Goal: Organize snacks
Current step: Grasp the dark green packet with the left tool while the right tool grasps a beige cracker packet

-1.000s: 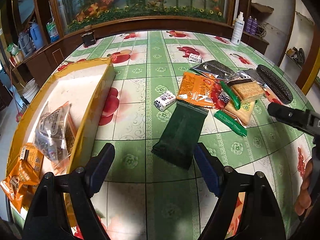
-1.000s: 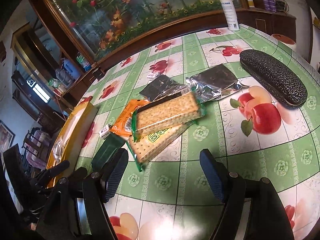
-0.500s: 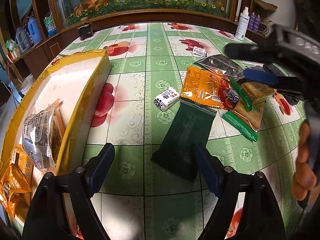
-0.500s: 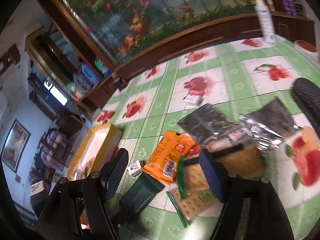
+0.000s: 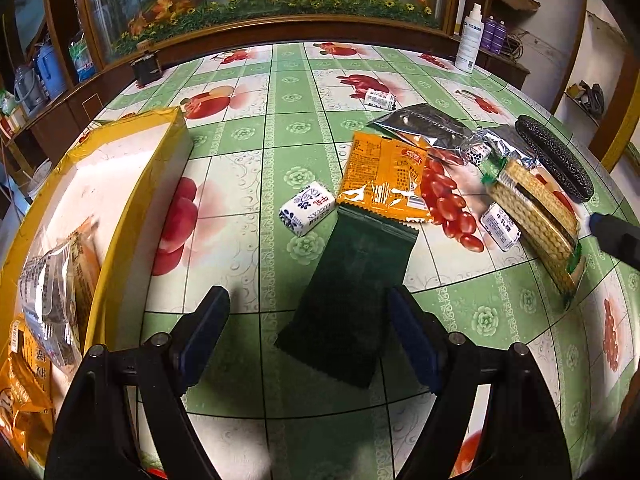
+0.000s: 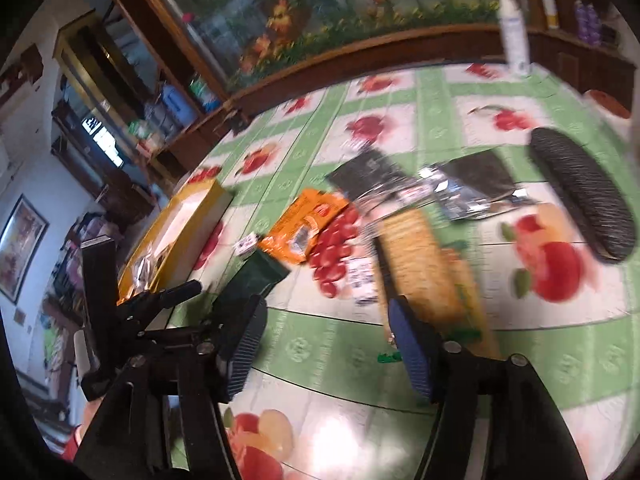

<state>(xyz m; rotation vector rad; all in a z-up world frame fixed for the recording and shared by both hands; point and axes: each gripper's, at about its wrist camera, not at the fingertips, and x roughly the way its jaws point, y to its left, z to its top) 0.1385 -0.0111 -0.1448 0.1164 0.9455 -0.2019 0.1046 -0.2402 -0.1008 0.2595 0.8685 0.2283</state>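
My left gripper is open and empty, its jaws standing either side of the near end of a dark green snack packet. Behind it lie an orange packet, a small white candy, silver packets and cracker packs. A yellow box at the left holds several snack bags. My right gripper is open and empty, just above the table in front of the cracker packs. The green packet and the box show there too.
A black glasses case lies at the right of the snacks, also in the right wrist view. A white spray bottle stands at the far table edge. A small dark box sits far left. The tablecloth is green with fruit prints.
The right gripper swung up over the snacks half a second ago and has come back down to the right, near the cracker packs. The left gripper has barely moved.
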